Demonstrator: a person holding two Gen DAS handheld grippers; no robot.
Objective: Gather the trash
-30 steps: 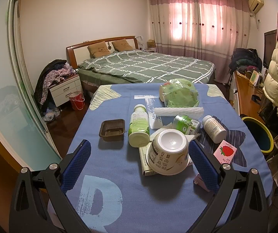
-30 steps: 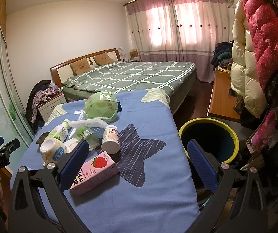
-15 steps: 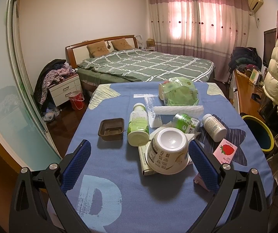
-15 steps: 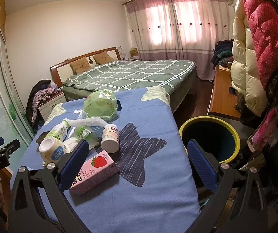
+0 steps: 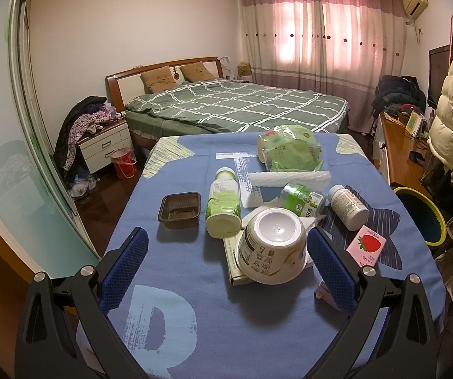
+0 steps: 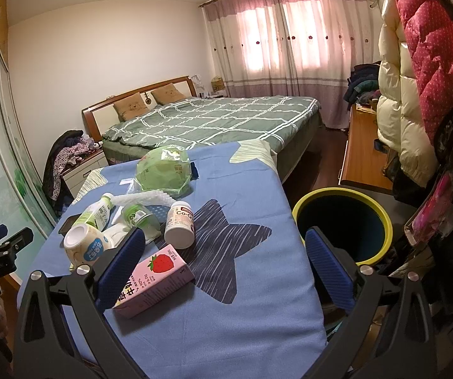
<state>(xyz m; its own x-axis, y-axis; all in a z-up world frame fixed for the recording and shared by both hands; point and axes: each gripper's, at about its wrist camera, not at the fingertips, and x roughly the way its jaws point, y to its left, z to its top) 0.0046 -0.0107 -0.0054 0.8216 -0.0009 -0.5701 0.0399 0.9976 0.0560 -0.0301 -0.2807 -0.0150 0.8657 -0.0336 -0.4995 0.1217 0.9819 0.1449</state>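
Observation:
Trash lies on a blue-clothed table: an upturned white paper cup on a flat box, a green-white bottle, a brown plastic tray, a green can, a white jar, a pink strawberry carton and a green bag. My left gripper hangs open just short of the cup. My right gripper is open above the table's near right part, its left finger beside the carton. A yellow-rimmed bin stands right of the table.
A bed with a green checked cover lies beyond the table. A nightstand and a red bucket stand at the left by a sliding glass door. Coats hang at the right over a wooden desk.
Both views have shifted only slightly; the objects on the table lie as before and both grippers stay open.

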